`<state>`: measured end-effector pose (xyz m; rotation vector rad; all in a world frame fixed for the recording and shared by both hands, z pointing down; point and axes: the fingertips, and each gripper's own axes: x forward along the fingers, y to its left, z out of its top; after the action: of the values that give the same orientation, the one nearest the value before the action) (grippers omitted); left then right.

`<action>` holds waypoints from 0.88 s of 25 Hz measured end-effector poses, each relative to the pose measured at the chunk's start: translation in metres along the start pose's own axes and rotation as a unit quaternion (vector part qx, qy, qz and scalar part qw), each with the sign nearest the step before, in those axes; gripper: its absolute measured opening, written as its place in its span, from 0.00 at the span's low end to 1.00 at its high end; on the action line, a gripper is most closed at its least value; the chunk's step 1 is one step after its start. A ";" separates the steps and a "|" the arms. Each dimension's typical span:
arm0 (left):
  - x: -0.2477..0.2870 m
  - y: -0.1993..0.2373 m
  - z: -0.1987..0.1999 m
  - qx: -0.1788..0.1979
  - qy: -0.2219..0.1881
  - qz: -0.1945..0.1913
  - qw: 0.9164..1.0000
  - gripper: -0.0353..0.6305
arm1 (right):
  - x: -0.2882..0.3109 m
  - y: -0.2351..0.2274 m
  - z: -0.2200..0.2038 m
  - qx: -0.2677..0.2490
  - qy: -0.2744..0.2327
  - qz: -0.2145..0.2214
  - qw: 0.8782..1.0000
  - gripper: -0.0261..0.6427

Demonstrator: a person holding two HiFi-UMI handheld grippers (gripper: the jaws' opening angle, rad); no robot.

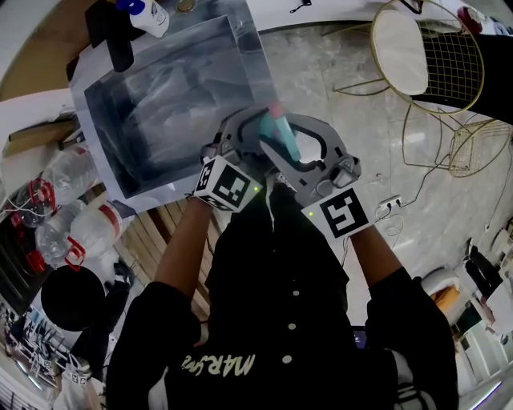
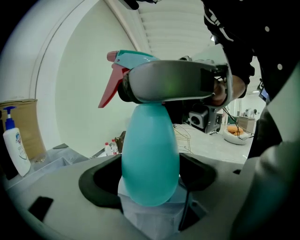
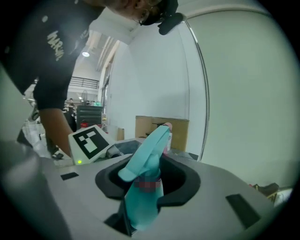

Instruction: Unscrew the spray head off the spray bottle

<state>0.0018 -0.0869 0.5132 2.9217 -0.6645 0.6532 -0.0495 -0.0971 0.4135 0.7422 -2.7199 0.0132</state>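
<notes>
A teal spray bottle is held in the air between my two grippers, above the floor in front of me. My left gripper is shut on the bottle's rounded body, whose base sits between the white pads. The teal spray head with its pink trigger stands above. My right gripper crosses the bottle's neck. In the right gripper view the spray head and its red collar sit between the jaws of my right gripper, pinched low down.
A grey plastic-lined tray lies on the table ahead, with a white pump bottle behind it. Several clear water bottles lie at the left. A gold wire chair stands on the marble floor at the right.
</notes>
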 end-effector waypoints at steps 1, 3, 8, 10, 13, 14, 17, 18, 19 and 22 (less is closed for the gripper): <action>0.000 0.000 0.000 0.001 0.000 -0.003 1.000 0.64 | 0.000 0.003 0.000 -0.010 -0.003 0.030 0.999 0.27; -0.001 -0.001 0.000 0.004 0.001 -0.011 1.000 0.64 | -0.001 0.009 0.001 -0.031 -0.006 0.095 0.995 0.27; -0.001 -0.004 0.000 0.015 0.003 -0.027 1.000 0.64 | -0.006 0.018 0.001 -0.087 -0.007 0.226 0.970 0.27; 0.000 -0.004 0.000 0.013 0.002 -0.029 1.000 0.64 | -0.006 0.018 0.001 -0.096 -0.004 0.245 0.965 0.27; -0.001 -0.004 0.000 0.009 0.003 -0.029 1.000 0.64 | -0.006 0.019 0.001 -0.081 -0.004 0.251 0.965 0.27; -0.001 -0.004 0.000 0.009 0.002 -0.028 1.000 0.64 | -0.006 0.019 0.001 -0.074 -0.003 0.248 0.966 0.27; -0.001 -0.004 0.000 0.007 0.001 -0.028 1.000 0.64 | -0.006 0.015 -0.003 -0.050 0.006 0.228 0.972 0.30; -0.001 -0.004 0.000 0.007 0.001 -0.028 1.000 0.64 | -0.007 0.013 -0.005 -0.044 0.010 0.220 0.974 0.33; -0.001 -0.004 0.000 0.008 0.001 -0.028 1.000 0.64 | -0.008 0.011 -0.007 -0.039 0.016 0.213 0.976 0.36; 0.000 -0.003 0.001 0.006 0.001 -0.027 1.000 0.64 | -0.019 0.005 -0.015 -0.020 0.037 0.181 0.983 0.43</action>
<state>0.0033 -0.0838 0.5126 2.9384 -0.5815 0.6584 -0.0322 -0.0816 0.4224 0.2233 -2.7344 0.0685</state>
